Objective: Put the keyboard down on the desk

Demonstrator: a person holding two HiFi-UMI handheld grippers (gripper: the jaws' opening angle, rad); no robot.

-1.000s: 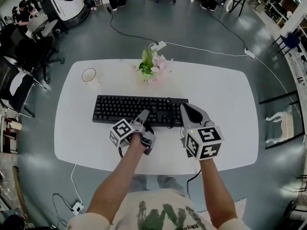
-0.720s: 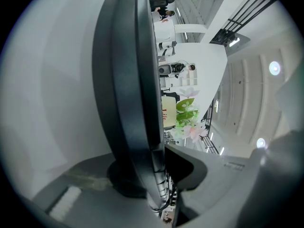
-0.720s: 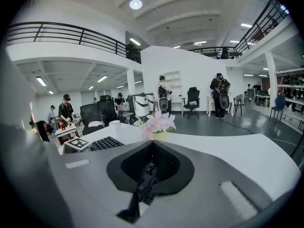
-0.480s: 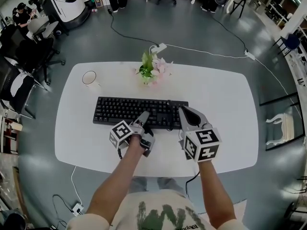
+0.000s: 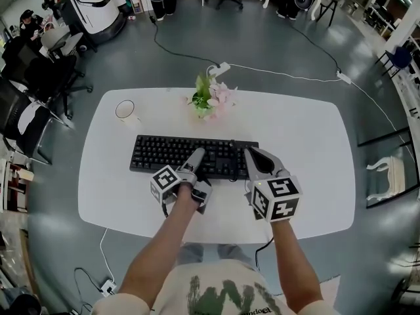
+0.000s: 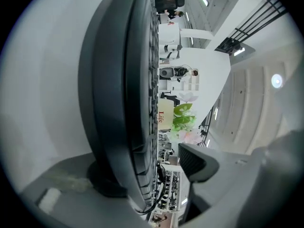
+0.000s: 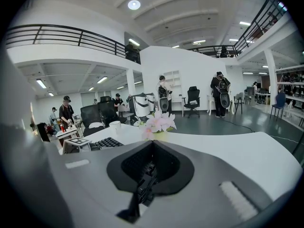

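The keyboard (image 5: 174,153) is seen lying key side up on the white tabletop (image 5: 302,130), in the same spot as 1 second ago. Its near long edge is taken in between the 2 fingers of the left gripper (image 5: 197,160).

The change is found in that gripper. Its fingers have just been opening and are now held well apart, with the keyboard's edge between them. In the left gripper view, 1 finger (image 6: 57,191) is seen on the underside of the keyboard, by a dark round foot. The other finger (image 6: 195,161) is held clear of the keys, and a gap is shown between its pad and the key side. No squeeze is applied.

The right gripper (image 5: 252,153) is seen where it was before, its tips at the keyboard's right end. Its fingers (image 7: 228,175) are brought together, and nothing can be made out clamped between them.

A cup (image 5: 124,109) is set well beyond the left fingers and off to their left. A pot of flowers (image 5: 210,97) is placed beyond both sets of fingertips, past the keyboard's far edge. Neither has been moved.
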